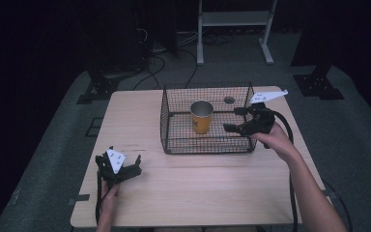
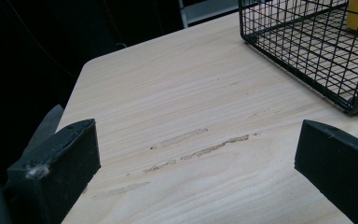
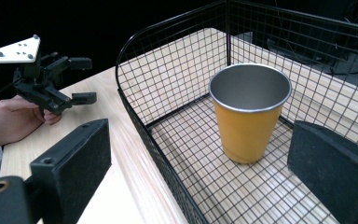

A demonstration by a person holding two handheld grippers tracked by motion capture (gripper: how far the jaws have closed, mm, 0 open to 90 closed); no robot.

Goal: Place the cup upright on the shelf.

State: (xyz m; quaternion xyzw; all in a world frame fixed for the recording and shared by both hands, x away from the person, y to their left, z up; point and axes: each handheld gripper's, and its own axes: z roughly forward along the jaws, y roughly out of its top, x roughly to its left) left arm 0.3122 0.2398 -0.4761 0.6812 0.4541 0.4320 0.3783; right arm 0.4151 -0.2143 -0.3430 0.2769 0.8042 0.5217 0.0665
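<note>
Cup (image 1: 202,116) stands upright inside the wire basket (image 1: 174,125), near the middle of its floor, with the open mouth up; so its long axis is vertical. The basket sits on the far half of the surface (image 1: 198,183). The right tongs (image 1: 239,120) hover at the right wall of the basket, at about the height of the rim, with jaws spread wide and nothing between them. In the right gripper view the cup (image 3: 248,112) lies straight ahead, between the lines of the two jaws but farther on, not yet touched; one jaw seems to be outside the basket wall (image 3: 144,126) and the other over the inside, though I cannot tell this for sure. The left tongs (image 1: 121,169) rest low near the front left corner of the surface, well apart from the basket, also wide open and empty; the left gripper view looks over bare wood (image 2: 191,116) toward a corner of the basket (image 2: 307,51). The right hand is clearly nearer to the cup. I judge that the coming move is a reach over the wall toward the left, to close on the sides of the cup.
</note>
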